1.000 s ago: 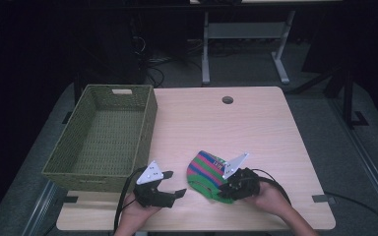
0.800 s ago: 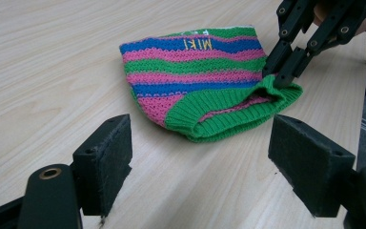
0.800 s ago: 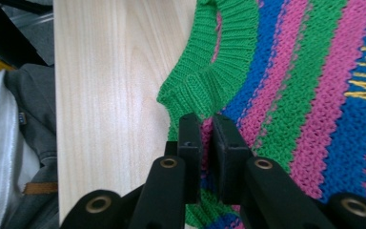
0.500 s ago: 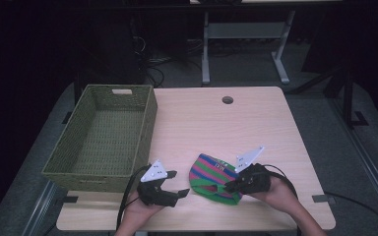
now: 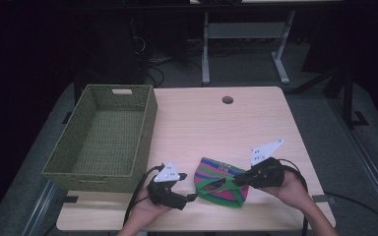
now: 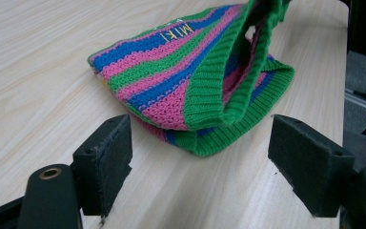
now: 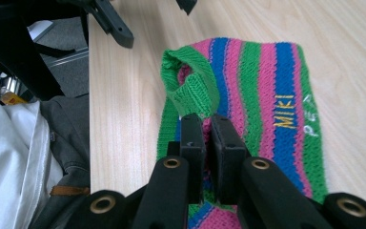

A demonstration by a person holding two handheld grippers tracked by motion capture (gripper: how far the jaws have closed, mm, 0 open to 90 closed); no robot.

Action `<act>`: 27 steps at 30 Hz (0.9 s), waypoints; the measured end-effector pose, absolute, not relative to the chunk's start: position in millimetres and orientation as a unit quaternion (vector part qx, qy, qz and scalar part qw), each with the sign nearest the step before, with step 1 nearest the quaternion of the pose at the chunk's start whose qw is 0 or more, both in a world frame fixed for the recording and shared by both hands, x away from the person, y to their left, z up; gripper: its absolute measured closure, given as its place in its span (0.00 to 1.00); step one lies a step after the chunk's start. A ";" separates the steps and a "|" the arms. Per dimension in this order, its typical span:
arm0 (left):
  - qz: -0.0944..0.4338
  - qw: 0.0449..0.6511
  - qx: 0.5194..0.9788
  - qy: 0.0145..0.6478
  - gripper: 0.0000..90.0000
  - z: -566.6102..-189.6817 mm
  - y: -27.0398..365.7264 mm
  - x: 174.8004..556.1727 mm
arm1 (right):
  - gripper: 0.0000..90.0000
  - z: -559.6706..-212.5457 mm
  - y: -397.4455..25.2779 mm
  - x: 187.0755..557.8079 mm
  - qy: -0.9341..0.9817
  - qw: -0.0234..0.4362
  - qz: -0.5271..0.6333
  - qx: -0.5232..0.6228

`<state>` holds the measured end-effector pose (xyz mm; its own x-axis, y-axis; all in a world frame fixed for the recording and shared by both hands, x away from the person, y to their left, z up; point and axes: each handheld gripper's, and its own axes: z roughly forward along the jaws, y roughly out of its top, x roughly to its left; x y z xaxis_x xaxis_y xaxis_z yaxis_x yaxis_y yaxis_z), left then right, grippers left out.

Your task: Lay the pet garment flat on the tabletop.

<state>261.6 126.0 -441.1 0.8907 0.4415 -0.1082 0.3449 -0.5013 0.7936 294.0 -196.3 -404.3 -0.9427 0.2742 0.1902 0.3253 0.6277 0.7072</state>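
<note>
The right tool (image 7: 207, 131) pinches the striped knit hat's (image 5: 221, 181) green rim, seemingly lifting it; the left tool (image 6: 209, 162) gapes beside.

One striped knitted hat (image 5: 221, 182) lies on one wooden table (image 5: 216, 128). One woven green basket (image 5: 103, 140) stands there too. Two handheld grippers are present: the left gripper (image 5: 193, 196) and the right gripper (image 5: 236, 181).

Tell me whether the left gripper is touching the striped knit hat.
Apart. In the left gripper view the left gripper stands with its jaws wide open, and bare table shows between each jaw and the striped knit hat.
</note>
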 end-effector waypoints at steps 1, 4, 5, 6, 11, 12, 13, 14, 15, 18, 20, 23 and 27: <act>0.053 0.443 0.866 0.225 0.25 -440.9 124.1 262.5 | 0.94 -403.0 -198.2 294.7 -0.901 0.029 -0.401 -0.162; 0.054 0.441 0.868 0.220 0.25 -442.0 118.0 265.5 | 0.94 -398.2 -203.3 295.0 -0.897 0.030 -0.409 -0.164; 0.053 0.442 0.868 0.219 0.25 -442.7 116.4 266.8 | 0.94 -396.7 -205.1 295.0 -0.895 0.035 -0.414 -0.164; 0.053 0.443 0.867 0.221 0.25 -443.4 115.2 267.1 | 0.94 -395.9 -207.4 296.1 -0.893 0.035 -0.419 -0.160; 0.061 0.433 0.873 0.216 0.25 -448.0 109.7 273.7 | 0.94 -395.1 -212.3 298.6 -0.891 0.041 -0.422 -0.162; 0.061 0.434 0.873 0.215 0.26 -449.0 108.4 274.9 | 0.94 -394.9 -212.8 299.0 -0.890 0.043 -0.424 -0.162; 0.064 0.430 0.877 0.206 0.27 -449.8 107.6 276.5 | 0.94 -394.7 -213.2 299.3 -0.890 0.043 -0.425 -0.161; 0.074 0.425 0.879 0.202 0.28 -450.5 106.1 277.0 | 0.94 -394.2 -213.4 299.4 -0.890 0.043 -0.424 -0.162; 0.085 0.422 0.881 0.194 0.28 -450.6 105.3 277.8 | 0.94 -394.0 -213.5 299.6 -0.890 0.044 -0.424 -0.161; 0.107 0.428 0.879 0.180 0.33 -451.5 101.9 279.2 | 0.94 -394.0 -213.8 301.6 -0.891 0.049 -0.421 -0.159; 0.113 0.429 0.880 0.171 0.36 -452.2 100.0 280.3 | 0.94 -393.6 -214.8 303.2 -0.890 0.050 -0.424 -0.160; 0.118 0.438 0.876 0.163 0.47 -452.6 99.2 281.8 | 0.94 -392.9 -217.2 305.6 -0.887 0.053 -0.429 -0.163; 0.114 0.446 0.874 0.155 0.61 -453.1 97.8 284.8 | 0.94 -393.8 -219.7 307.2 -0.886 0.054 -0.431 -0.165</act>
